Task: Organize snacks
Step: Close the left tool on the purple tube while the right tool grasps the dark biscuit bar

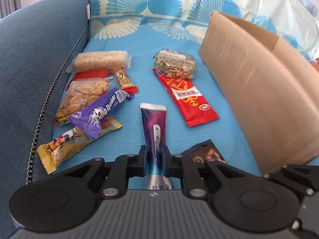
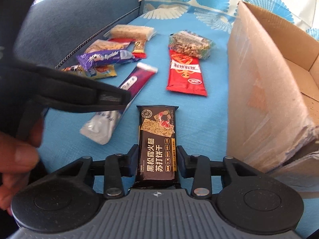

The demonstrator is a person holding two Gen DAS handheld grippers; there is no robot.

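My left gripper is shut on the near half of a long purple-and-silver snack packet lying on the blue cloth. The same packet shows in the right wrist view, partly hidden under the left gripper's dark body. My right gripper is shut on a black cracker packet, its pads against the packet's two long edges. A corner of that black packet appears in the left wrist view.
An open cardboard box stands at the right. A red packet and a clear nut bar lie ahead. Several snacks, among them a purple chocolate bar, are piled left by the blue sofa arm. A hand shows at left.
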